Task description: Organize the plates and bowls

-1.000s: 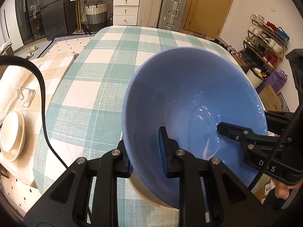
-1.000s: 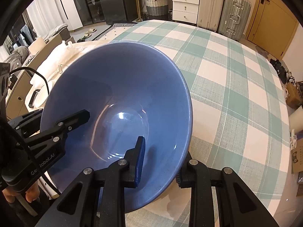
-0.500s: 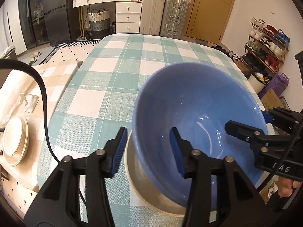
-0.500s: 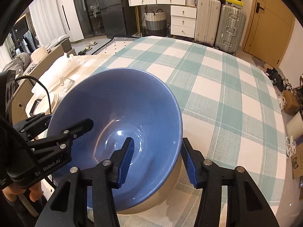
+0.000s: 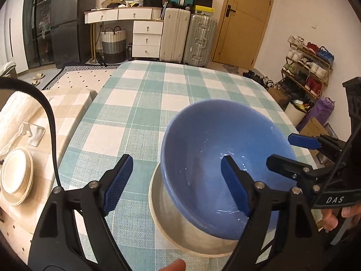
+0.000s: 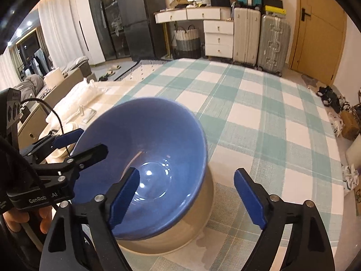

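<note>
Blue bowl (image 5: 216, 149) is seated inside a beige bowl (image 5: 180, 221) at the near edge of the checked desk (image 5: 144, 103). Its rim is straddled by the left claw (image 5: 176, 185) and the right claw (image 6: 187, 194), both opening, pads off it. Cream plates (image 5: 15, 178) are stacked far left.

Glossy blue bowl (image 5: 225, 149), woven checked tablecloth (image 5: 140, 103)

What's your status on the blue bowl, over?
Left gripper and right gripper opening, nothing gripped. Blue bowl nested in beige bowl on checked table. Nothing in the way.
</note>
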The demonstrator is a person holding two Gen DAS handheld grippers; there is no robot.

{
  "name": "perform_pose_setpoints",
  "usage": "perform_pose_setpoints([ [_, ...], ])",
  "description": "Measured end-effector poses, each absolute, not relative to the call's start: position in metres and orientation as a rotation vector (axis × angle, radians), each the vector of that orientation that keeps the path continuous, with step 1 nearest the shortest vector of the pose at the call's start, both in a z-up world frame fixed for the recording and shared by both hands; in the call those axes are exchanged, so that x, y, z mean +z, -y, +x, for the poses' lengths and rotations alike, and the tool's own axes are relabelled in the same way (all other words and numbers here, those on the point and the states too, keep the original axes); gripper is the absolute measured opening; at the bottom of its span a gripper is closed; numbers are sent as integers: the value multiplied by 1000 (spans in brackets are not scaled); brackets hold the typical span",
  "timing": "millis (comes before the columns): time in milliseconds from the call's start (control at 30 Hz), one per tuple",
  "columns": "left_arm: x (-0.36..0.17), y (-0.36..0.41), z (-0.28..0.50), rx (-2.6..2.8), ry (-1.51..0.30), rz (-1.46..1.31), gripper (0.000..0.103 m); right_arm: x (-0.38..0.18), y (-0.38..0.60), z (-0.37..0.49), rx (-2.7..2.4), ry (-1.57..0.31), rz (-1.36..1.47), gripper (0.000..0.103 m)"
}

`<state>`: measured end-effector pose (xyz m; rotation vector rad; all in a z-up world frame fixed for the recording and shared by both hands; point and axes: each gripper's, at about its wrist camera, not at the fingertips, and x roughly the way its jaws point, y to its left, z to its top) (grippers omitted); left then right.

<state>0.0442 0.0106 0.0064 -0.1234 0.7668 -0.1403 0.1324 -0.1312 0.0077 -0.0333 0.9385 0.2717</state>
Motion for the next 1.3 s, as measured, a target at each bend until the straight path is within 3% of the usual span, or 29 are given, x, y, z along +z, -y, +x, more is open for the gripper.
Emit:
perform_pose_setpoints([
  [200, 15, -18, 31, -160, -731, -142, 86, 18, 144, 120, 262, -860, -3, 96],
  [267, 18, -21, 28, -165, -717, -153, 101, 19, 147, 114, 261, -840, -4, 97],
  [867, 39, -62, -21, -123, -564, -177, 101, 25, 162, 61, 217, -654, -4, 101],
  [1300, 24, -71, -43, -98, -523, -131, 101, 16, 173, 45, 137, -544, 7, 102],
])
